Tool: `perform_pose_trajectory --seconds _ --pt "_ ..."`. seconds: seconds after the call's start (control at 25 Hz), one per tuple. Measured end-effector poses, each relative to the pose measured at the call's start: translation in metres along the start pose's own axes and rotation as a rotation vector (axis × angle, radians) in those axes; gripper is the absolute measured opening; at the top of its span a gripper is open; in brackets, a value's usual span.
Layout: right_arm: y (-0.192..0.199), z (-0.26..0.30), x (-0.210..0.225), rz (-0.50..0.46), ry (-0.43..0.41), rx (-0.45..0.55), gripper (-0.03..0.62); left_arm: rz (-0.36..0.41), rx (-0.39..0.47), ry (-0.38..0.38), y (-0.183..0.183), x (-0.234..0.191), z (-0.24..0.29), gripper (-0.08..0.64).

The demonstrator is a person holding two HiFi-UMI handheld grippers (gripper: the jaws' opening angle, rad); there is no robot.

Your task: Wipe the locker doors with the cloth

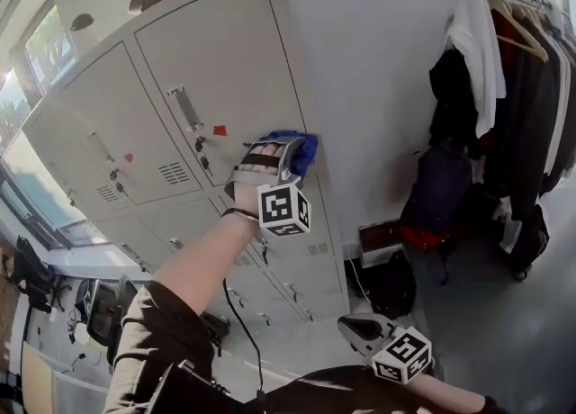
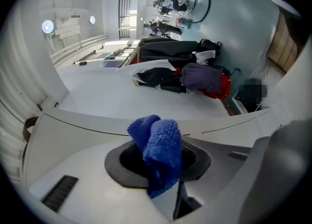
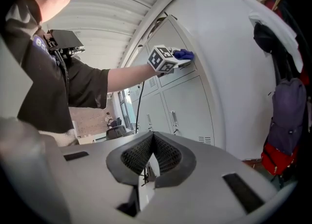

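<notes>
The left gripper (image 2: 158, 164) is clamped on a bunched blue cloth (image 2: 157, 146), whose folds stick out past the jaw tips, with only a small part of it pinched between them. In the head view the cloth sits at about 2 o'clock from the gripper's marker cube, against the lower right corner of the upper locker door (image 1: 225, 48); whether it is pressed flat on the metal cannot be told. With so little pinched, I judge the main risk to be the drag of a stroke pulling the cloth loose or rolling it aside, so that the hard jaw tips scrape the paint instead. The cloth is also right at the door's edge, so a stroke toward 3 o'clock would run off onto the bare wall (image 1: 378, 61) and clean nothing. At 10 o'clock from the gripper lie a red sticker (image 1: 220, 130), the lock and the long handle (image 1: 185, 107); a sweep that way could snag the folds on them or lift the sticker. The right gripper (image 3: 150, 162) has its jaws together on nothing and hangs low, at about 5 o'clock from the left one, well apart from the doors. The cable (image 1: 241, 331) under the left arm could catch as the reach grows.
</notes>
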State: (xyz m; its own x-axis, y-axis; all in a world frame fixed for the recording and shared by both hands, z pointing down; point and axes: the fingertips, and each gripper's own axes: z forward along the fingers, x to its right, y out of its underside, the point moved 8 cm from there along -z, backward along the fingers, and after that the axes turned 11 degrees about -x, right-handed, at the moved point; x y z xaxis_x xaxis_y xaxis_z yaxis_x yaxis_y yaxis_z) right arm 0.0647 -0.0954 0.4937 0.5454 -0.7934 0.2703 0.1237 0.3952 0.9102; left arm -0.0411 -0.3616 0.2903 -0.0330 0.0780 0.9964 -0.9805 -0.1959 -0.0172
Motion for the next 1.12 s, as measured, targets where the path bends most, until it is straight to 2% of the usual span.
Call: perform_pose_trajectory --seconds 0.16,0.28,0.48,0.68,0.76,0.88,1.12 --pt "0.002 0.001 0.001 0.006 -0.001 -0.018 0.005 -0.019 0.003 0.07 0.002 0.043 0.004 0.123" --pt "0.004 0.003 0.002 0.009 -0.002 -0.032 0.005 -0.014 0.008 0.095 0.003 0.062 0.006 0.123" --pt "-0.001 0.009 0.001 -0.015 -0.022 -0.037 0.005 -0.057 0.02 0.101 0.003 0.057 0.0 0.123" --pt "-0.012 0.018 0.001 -0.024 -0.069 -0.017 0.005 -0.172 0.068 0.089 0.007 0.035 -0.045 0.123" --pt "-0.018 0.025 0.004 -0.04 -0.099 -0.01 0.005 -0.265 0.083 0.099 0.016 0.029 -0.072 0.123" --pt "-0.026 0.037 0.008 -0.084 -0.146 -0.008 0.005 -0.455 0.091 0.119 0.033 0.031 -0.115 0.123" --pt "-0.039 0.052 0.019 -0.151 -0.197 -0.017 0.005 -1.005 0.114 0.195 0.054 0.08 -0.187 0.123"
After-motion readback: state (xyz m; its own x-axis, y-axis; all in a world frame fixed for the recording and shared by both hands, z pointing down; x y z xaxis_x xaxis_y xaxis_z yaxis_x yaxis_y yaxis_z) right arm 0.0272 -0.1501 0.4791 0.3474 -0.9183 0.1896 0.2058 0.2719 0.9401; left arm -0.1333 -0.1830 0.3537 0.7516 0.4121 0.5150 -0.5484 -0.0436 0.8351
